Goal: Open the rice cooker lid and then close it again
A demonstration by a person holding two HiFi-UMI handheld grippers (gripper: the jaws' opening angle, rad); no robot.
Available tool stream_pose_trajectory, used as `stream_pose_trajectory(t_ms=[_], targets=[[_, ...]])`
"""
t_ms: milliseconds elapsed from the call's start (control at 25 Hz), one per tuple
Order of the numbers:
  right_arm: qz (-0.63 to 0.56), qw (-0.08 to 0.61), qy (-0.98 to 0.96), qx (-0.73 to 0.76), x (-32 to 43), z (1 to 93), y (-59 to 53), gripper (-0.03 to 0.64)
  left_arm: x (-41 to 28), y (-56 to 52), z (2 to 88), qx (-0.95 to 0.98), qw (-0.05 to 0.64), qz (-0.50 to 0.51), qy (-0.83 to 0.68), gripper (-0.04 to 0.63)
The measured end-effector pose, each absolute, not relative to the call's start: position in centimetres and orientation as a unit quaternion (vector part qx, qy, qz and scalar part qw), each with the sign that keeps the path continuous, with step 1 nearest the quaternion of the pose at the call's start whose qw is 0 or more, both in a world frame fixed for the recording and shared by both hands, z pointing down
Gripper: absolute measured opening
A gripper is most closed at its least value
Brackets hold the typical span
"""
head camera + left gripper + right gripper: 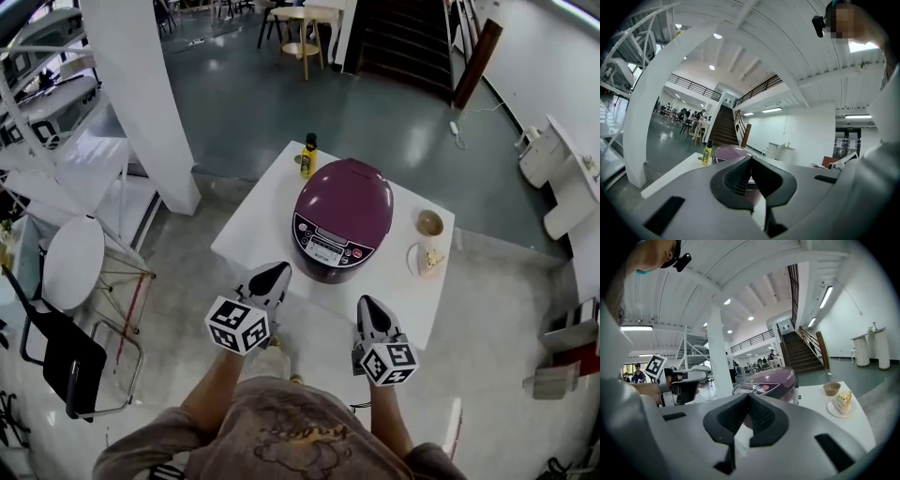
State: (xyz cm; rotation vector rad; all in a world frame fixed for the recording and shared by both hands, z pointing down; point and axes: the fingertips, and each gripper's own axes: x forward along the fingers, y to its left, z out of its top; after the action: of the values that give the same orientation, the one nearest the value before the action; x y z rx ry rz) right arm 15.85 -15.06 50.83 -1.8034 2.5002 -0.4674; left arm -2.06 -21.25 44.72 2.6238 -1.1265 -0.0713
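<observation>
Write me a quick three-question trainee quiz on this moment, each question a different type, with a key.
1. True or false: the rice cooker has its lid raised.
2. What lies on the plate beside it? A) a cake slice B) a spoon C) an apple
3. Fill in: the jaws of the left gripper and the right gripper are both ___.
Key: 1 false; 2 A; 3 shut.

At the eleven o'clock edge of a white table stands a yellow bottle. A bowl and plated cake slice sit at three o'clock.
</observation>
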Motion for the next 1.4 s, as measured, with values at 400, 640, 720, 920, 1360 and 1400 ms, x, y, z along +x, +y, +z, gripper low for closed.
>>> stream_pose_trajectory(t_ms=[400, 640, 720, 920, 1360, 1400], targets=[[-0.146, 0.021, 0.789, -0.596, 16.3, 50.3, -19.5, 0.003, -0.8, -26.3, 44.1, 0.920, 0.139, -0.027, -0.365, 0.021], [-0.148, 0.022, 0.789, -0.596, 16.1, 50.3, -21.6, 0.003, -0.7, -28.5, 44.2, 0.922, 0.142, -0.030, -0.360, 0.023], [-0.149, 0.021, 0.788, -0.597, 16.1, 50.3, -22.1, 0.003, -0.3, -28.9, 44.1, 0.924, 0.141, -0.030, -0.353, 0.023], [-0.147, 0.021, 0.787, -0.598, 16.4, 50.3, -23.1, 0.003, 0.5, -29.8, 44.3, 0.930, 0.140, -0.035, -0.339, 0.023], [-0.153, 0.022, 0.777, -0.611, 17.8, 51.0, -23.4, 0.003, 2.6, -31.0, 45.4, 0.937, 0.137, -0.012, -0.320, 0.031], [-0.154, 0.022, 0.775, -0.612, 17.9, 51.1, -23.3, 0.003, 2.9, -31.0, 45.5, 0.939, 0.134, -0.006, -0.318, 0.031]])
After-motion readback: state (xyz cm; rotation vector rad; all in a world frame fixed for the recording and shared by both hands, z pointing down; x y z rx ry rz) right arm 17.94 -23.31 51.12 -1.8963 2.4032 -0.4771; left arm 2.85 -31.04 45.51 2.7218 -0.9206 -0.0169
